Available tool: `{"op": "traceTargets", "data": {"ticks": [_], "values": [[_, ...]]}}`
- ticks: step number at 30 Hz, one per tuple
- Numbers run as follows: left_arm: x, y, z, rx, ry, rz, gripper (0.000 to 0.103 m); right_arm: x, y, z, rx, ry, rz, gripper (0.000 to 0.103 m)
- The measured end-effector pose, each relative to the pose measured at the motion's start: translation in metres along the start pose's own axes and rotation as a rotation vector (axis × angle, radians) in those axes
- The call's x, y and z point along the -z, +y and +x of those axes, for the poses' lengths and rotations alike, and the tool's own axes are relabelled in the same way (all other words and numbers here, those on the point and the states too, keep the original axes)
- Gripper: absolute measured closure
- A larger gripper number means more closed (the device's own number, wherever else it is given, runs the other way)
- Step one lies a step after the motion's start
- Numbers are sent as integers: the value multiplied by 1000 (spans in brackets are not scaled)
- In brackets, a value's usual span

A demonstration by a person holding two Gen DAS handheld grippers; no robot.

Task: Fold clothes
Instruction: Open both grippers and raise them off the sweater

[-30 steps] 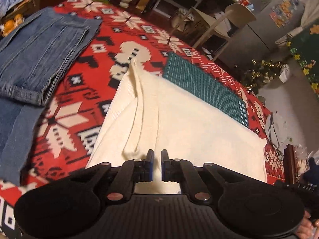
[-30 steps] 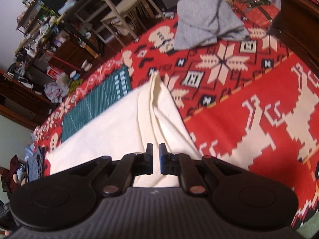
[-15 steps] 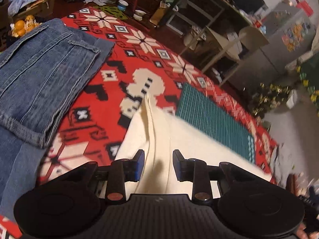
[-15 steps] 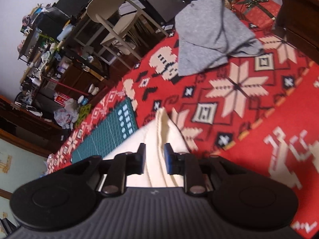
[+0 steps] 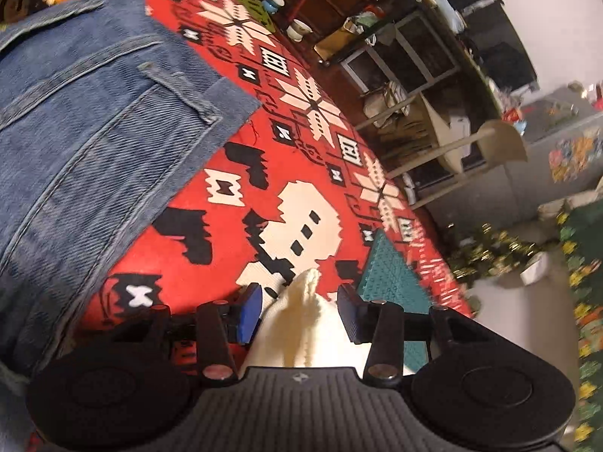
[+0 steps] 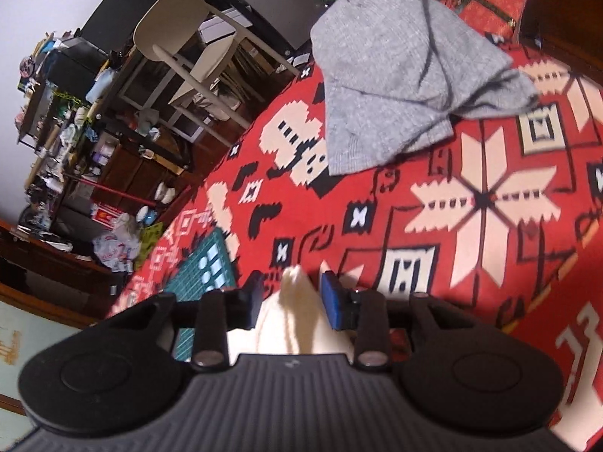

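A cream garment (image 5: 301, 320) lies on the red patterned cloth (image 5: 233, 233), one bunched corner rising between the jaws of my left gripper (image 5: 299, 310). Those jaws are opening and the pads stand clear of the fabric on both sides. In the right wrist view another corner of the cream garment (image 6: 296, 309) pokes up between the jaws of my right gripper (image 6: 292, 297), which are opening too, with gaps beside the cloth. Most of the garment is hidden under the gripper bodies.
Folded blue jeans (image 5: 86, 143) cover the left of the cloth. A green cutting mat (image 5: 392, 278) lies beyond the cream garment. A crumpled grey garment (image 6: 407, 75) sits at the far right. A chair (image 6: 188, 49) and cluttered shelves (image 6: 68, 120) stand past the table edge.
Both grippers were shut on the cream garment's corners, moved forward and down with them, and have spread their jaws, letting the fabric go. Less of the garment shows now.
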State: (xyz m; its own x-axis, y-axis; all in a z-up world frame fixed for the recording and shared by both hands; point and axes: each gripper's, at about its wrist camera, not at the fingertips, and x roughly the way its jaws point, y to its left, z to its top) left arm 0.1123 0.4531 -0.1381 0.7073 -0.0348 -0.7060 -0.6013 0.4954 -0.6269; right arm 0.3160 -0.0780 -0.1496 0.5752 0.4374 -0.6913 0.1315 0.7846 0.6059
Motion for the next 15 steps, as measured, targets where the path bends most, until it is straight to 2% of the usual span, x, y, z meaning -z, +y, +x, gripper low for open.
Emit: {"op": "traceTargets", "data": {"ticks": [4,6,11,15], "values": [[7,-15,3,-56,-34,92,61,0,4,7,33,-32,-38,66],[12,-22,5,-82,-47,140,65,0,5,11,32,-37,-48,66],[22,-41,12,-157,-70,273,67,6,18,15,83,-48,-162,67],[30,-51,18,-176,-68,360,71,12,25,16,82,-30,-217,75]]}}
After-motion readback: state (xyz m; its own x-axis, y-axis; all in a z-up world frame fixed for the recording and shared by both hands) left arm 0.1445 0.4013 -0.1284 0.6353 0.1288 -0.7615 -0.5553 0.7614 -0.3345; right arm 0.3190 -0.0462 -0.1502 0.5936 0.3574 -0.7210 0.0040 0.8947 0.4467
